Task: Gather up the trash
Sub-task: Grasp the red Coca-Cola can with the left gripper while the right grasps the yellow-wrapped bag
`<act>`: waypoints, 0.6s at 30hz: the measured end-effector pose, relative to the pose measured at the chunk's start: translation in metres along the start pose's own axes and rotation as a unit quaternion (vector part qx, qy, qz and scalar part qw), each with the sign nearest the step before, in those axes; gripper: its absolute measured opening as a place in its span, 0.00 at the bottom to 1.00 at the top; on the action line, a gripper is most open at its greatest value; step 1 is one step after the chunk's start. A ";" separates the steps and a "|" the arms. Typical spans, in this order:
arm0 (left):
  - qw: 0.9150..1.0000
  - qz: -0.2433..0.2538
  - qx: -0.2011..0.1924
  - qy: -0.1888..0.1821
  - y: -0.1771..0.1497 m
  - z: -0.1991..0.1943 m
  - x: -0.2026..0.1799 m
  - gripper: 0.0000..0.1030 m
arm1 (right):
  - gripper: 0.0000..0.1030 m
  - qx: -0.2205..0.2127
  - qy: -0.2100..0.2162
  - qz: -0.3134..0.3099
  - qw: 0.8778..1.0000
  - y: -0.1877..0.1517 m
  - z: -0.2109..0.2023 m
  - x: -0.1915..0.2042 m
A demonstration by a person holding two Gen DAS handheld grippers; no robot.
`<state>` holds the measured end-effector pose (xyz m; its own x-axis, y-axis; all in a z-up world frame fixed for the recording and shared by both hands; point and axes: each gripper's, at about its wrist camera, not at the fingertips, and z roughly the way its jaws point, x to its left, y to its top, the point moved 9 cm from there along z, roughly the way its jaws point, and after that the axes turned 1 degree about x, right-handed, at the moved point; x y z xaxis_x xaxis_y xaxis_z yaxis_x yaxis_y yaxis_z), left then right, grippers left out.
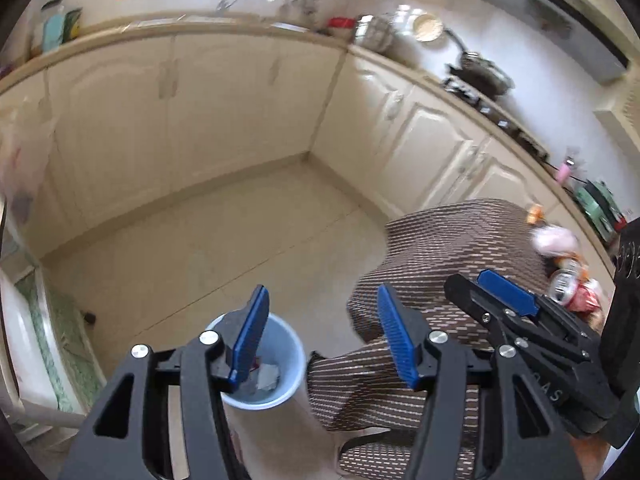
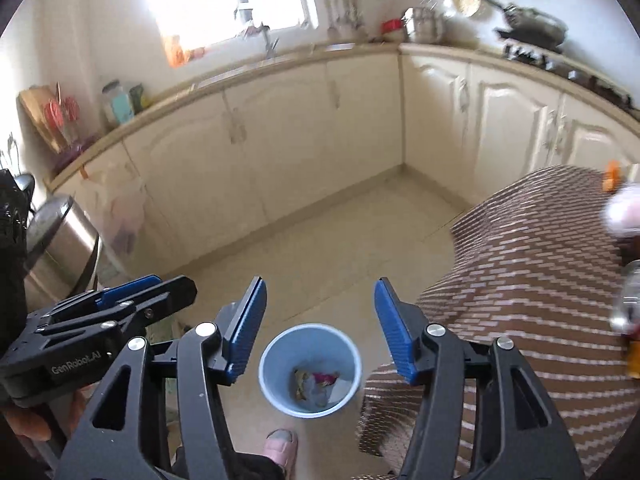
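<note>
A light-blue bin [image 2: 276,364] stands on the tiled floor and holds crumpled wrappers [image 2: 316,382]. My right gripper [image 2: 320,294] hangs open above it with nothing between its blue pads. My left gripper [image 1: 322,296] is open too and holds nothing; the bin [image 1: 286,340] shows below its left finger. On the brown patterned tablecloth [image 1: 440,248] at the right lie a drink can [image 1: 564,284], a red wrapper [image 1: 588,300] and a pink crumpled piece [image 1: 554,238]. Each gripper shows in the other's view: the right one [image 1: 476,284], the left one [image 2: 168,282].
Cream cabinets [image 2: 280,140] wrap around the back and right under a counter with jars, pots and a stove with a pan [image 2: 532,24]. A steel pedal bin [image 2: 60,240] stands at the left. A foot in a pink slipper [image 2: 282,446] is near the blue bin.
</note>
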<state>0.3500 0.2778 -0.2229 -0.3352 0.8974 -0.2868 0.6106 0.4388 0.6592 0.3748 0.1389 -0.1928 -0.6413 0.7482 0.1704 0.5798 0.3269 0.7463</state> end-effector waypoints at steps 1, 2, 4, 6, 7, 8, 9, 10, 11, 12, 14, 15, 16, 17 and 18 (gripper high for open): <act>1.000 0.014 -0.004 -0.010 0.001 -0.005 -0.019 0.54 | 0.53 -0.012 -0.010 0.001 1.000 0.003 -0.015 -0.010; 0.999 0.029 -0.006 -0.021 0.001 -0.010 -0.039 0.54 | 0.54 -0.021 -0.016 0.004 1.000 0.004 -0.027 -0.018; 0.998 0.052 -0.008 -0.040 -0.001 -0.017 -0.072 0.54 | 0.55 -0.040 -0.031 0.012 0.999 0.006 -0.053 -0.038; 0.995 0.074 -0.010 -0.059 -0.004 -0.022 -0.105 0.54 | 0.56 -0.061 -0.048 0.025 0.997 0.005 -0.083 -0.063; 0.993 0.090 -0.010 -0.071 -0.007 -0.024 -0.129 0.54 | 0.57 -0.068 -0.057 0.030 0.996 0.003 -0.095 -0.075; 0.992 0.101 -0.008 -0.078 -0.011 -0.025 -0.145 0.54 | 0.57 -0.074 -0.069 0.035 0.994 0.001 -0.109 -0.091; 0.990 0.110 -0.007 -0.084 -0.015 -0.024 -0.158 0.54 | 0.57 -0.080 -0.078 0.041 0.993 -0.002 -0.121 -0.103; 0.987 0.127 -0.005 -0.095 -0.022 -0.024 -0.182 0.54 | 0.57 -0.088 -0.087 0.051 0.991 -0.006 -0.136 -0.121; 0.986 0.136 -0.003 -0.100 -0.025 -0.022 -0.196 0.54 | 0.57 -0.093 -0.096 0.059 0.989 -0.009 -0.146 -0.135; 0.983 0.149 0.003 -0.107 -0.032 -0.020 -0.211 0.54 | 0.58 -0.096 -0.106 0.065 0.988 -0.012 -0.155 -0.146; 0.977 0.178 0.012 -0.120 -0.046 -0.014 -0.248 0.54 | 0.58 -0.102 -0.123 0.081 0.984 -0.023 -0.172 -0.172; 0.974 0.188 0.015 -0.121 -0.052 -0.012 -0.260 0.54 | 0.59 -0.103 -0.132 0.090 0.982 -0.028 -0.181 -0.186; 0.971 0.207 0.018 -0.121 -0.060 -0.009 -0.275 0.54 | 0.59 -0.103 -0.142 0.102 0.979 -0.035 -0.189 -0.203; 0.966 0.229 0.015 -0.119 -0.067 -0.007 -0.290 0.54 | 0.59 -0.104 -0.148 0.111 0.977 -0.040 -0.196 -0.214; 0.961 0.249 0.012 -0.118 -0.071 -0.004 -0.302 0.54 | 0.60 -0.104 -0.154 0.123 0.975 -0.046 -0.201 -0.227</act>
<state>0.4049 -0.0248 -0.1805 0.1728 0.9807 -0.0911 0.6708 -0.0495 0.7400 0.3925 -0.1623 -0.1367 -0.2952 0.9378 0.1827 0.5626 0.0160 0.8266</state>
